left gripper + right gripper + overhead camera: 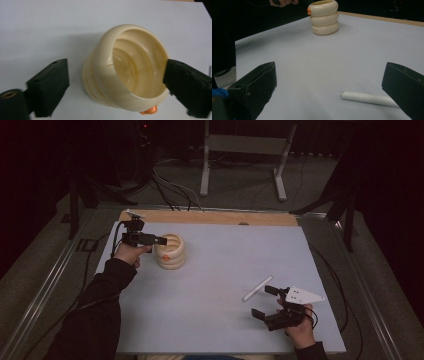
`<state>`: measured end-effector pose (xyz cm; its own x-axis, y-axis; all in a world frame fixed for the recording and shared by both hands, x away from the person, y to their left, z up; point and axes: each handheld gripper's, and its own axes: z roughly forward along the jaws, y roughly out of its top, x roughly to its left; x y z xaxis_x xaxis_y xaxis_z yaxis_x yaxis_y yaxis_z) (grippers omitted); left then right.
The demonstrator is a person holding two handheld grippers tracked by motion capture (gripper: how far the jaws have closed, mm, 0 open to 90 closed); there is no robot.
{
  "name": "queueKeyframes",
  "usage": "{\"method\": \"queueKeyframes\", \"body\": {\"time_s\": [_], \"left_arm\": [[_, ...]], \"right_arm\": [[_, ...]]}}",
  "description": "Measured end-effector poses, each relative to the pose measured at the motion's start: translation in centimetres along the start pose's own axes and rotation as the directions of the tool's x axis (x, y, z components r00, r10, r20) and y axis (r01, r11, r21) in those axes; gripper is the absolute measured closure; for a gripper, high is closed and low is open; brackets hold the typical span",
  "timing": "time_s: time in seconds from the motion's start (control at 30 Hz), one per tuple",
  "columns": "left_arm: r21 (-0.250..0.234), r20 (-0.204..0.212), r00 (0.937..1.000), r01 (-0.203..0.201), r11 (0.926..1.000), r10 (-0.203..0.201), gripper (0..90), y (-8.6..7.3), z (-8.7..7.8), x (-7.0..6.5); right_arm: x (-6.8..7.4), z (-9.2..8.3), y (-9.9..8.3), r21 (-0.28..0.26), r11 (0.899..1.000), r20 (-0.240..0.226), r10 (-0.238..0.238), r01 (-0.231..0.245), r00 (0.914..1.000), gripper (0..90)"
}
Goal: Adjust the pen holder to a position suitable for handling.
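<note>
We have the left gripper (pixel 161 240) at the cream ringed cup (pixel 170 251), which stands upright at the far left of the table (pixel 215 320); its jaws straddle the rim, one just meeting the outer wall, nothing clamped yet. Our right gripper (pixel 266 301) rests near right, jaws spread wide and empty, the white tube (pixel 257 288) lying just beyond. We judge the work barely begun: the cup remains ungrasped, the tube untouched.

Background beyond the work surface

A pale blue table (pixel 210 310) had a wooden strip (pixel 210 217) along its far edge; behind it a white metal stand (pixel 242 150) stood on grey floor (pixel 240 195); dark cables (pixel 170 190) trailed across that floor; the surroundings were dim.
</note>
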<state>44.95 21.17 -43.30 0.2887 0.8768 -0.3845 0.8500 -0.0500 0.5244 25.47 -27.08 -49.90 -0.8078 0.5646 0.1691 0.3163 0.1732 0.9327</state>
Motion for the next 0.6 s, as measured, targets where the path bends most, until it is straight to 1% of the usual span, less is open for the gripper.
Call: {"method": "queueKeyframes", "body": {"time_s": [0.03, 0.07, 0.1, 0.13, 0.17, 0.2, 0.23, 0.27, 0.3, 0.33, 0.37, 0.43, 0.47, 0.5, 0.57, 0.6], "left_arm": [[0.005, -0.005, 1.0, 0.007, 1.0, -0.007, 16.6, 0.1, 0.0, 0.1], [0.005, -0.005, 1.0, 0.007, 1.0, -0.007, 17.8, 0.1, 0.0, 0.1], [0.01, -0.005, 0.9998, 0.017, 0.9998, -0.017, 23.5, 0.2, 0.0, 0.2], [0.009, -0.025, 0.999, 0.038, 0.9992, -0.038, 28.3, 0.3, 0.0, 0.3], [0.009, -0.025, 0.999, 0.038, 0.9992, -0.038, 32.1, 0.3, 0.0, 0.3], [0.011, -0.03, 0.9985, 0.047, 0.9988, -0.047, 32.1, 0.4, 0.0, 0.3], [0.017, -0.027, 0.998, 0.058, 0.9982, -0.058, 39.7, 0.5, 0.0, 0.4], [0.022, -0.034, 0.9976, 0.062, 0.9979, -0.061, 41.8, 0.6, 0.1, 0.4], [0.027, -0.03, 0.9974, 0.067, 0.9974, -0.066, 44.3, 0.7, 0.2, 0.5], [0.033, -0.025, 0.9971, 0.073, 0.9968, -0.072, 44.3, 0.7, 0.2, 0.5], [0.039, -0.037, 0.9968, 0.072, 0.9966, -0.071, 48.0, 0.8, 0.3, 0.4], [0.056, -0.039, 0.9967, 0.073, 0.9958, -0.071, 51.8, 1.0, 0.6, 0.1], [0.06, -0.048, 0.9968, 0.067, 0.996, -0.064, 53.6, 1.1, 0.8, 0.0], [0.06, -0.048, 0.9968, 0.067, 0.996, -0.064, 54.6, 1.1, 0.8, 0.0], [0.077, -0.069, 0.9964, 0.054, 0.9956, -0.048, 57.8, 1.1, 1.1, -0.3], [0.093, -0.084, 0.9961, 0.036, 0.995, -0.028, 59.4, 1.1, 1.5, -0.6]], "right_arm": [[0.0, 0.0, 0.0, 0.0, 1.0, 0.0, 0.0, 0.0, 1.0, 0.0], [0.0, 0.0, 0.0, 0.0, 1.0, 0.0, 0.0, 0.0, 1.0, 0.0], [0.0, 0.0, 0.0, 0.001, 1.0, 0.001, 0.004, -0.004, 1.0, 0.0], [0.0, 0.0, 0.0, 0.002, 1.0, 0.001, 0.005, -0.005, 1.0, 0.0], [-0.1, 0.0, 0.0, 0.002, 1.0, 0.002, 0.004, -0.004, 1.0, 0.0], [-0.1, 0.0, 0.0, 0.002, 1.0, 0.002, 0.004, -0.004, 1.0, 0.0], [-0.1, 0.0, 0.0, 0.003, 1.0, 0.001, 0.004, -0.004, 1.0, 0.0], [-0.1, 0.0, 0.0, 0.003, 1.0, 0.002, 0.004, -0.004, 1.0, 0.0], [0.0, 0.0, 0.0, 0.004, 1.0, 0.002, 0.004, -0.004, 1.0, 0.0], [0.0, 0.0, 0.0, 0.004, 1.0, 0.002, 0.004, -0.004, 1.0, 0.0], [-0.1, 0.0, 0.0, 0.005, 1.0, 0.002, 0.004, -0.004, 1.0, 0.0], [-0.1, 0.0, 0.0, 0.004, 1.0, 0.002, 0.006, -0.006, 1.0, 0.0], [-0.1, 0.0, 0.0, 0.004, 1.0, 0.002, 0.006, -0.006, 1.0, 0.0], [-0.1, 0.0, 0.0, 0.004, 1.0, 0.003, 0.005, -0.005, 1.0, 0.0], [-0.1, 0.0, 0.0, 0.004, 1.0, 0.003, 0.006, -0.006, 1.0, 0.0], [-0.1, 0.0, 0.0, 0.004, 1.0, 0.003, 0.007, -0.007, 1.0, 0.0]]}}
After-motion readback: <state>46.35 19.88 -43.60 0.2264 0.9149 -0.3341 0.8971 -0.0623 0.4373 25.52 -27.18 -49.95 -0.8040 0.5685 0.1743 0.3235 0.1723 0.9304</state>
